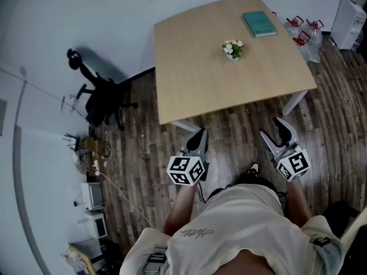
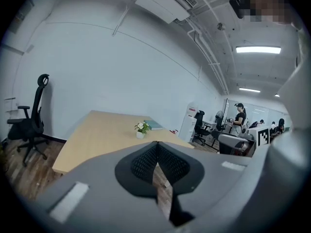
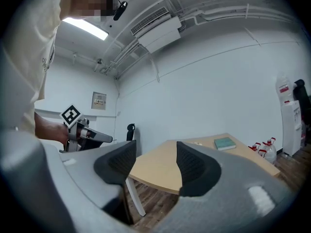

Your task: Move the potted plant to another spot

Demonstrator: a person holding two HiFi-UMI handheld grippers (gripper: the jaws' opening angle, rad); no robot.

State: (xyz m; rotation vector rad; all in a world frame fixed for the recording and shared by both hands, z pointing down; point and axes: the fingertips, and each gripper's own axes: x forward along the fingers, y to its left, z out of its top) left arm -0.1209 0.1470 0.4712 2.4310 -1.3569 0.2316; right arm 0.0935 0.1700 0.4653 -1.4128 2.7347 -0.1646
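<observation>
Wooden flooring surrounds the pale table [image 1: 189, 67], the biggest thing in the room. Both tools hover short of its near edge, too far off to reach anything on it. The left gripper [image 1: 199, 135] has its jaws pressed together on nothing, and the right gripper [image 1: 272, 128] has its jaws spread and empty, probably readied for a pick. A teal book [image 1: 259, 23] lies at the table's far edge, and the small potted plant [image 1: 233, 49] stands near the table's middle, upright and untouched.

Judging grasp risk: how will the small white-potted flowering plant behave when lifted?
The small white-potted flowering plant looks light, probably an easy lift. Its flowers spread wider than the pot, so a high nudge may tip it.
</observation>
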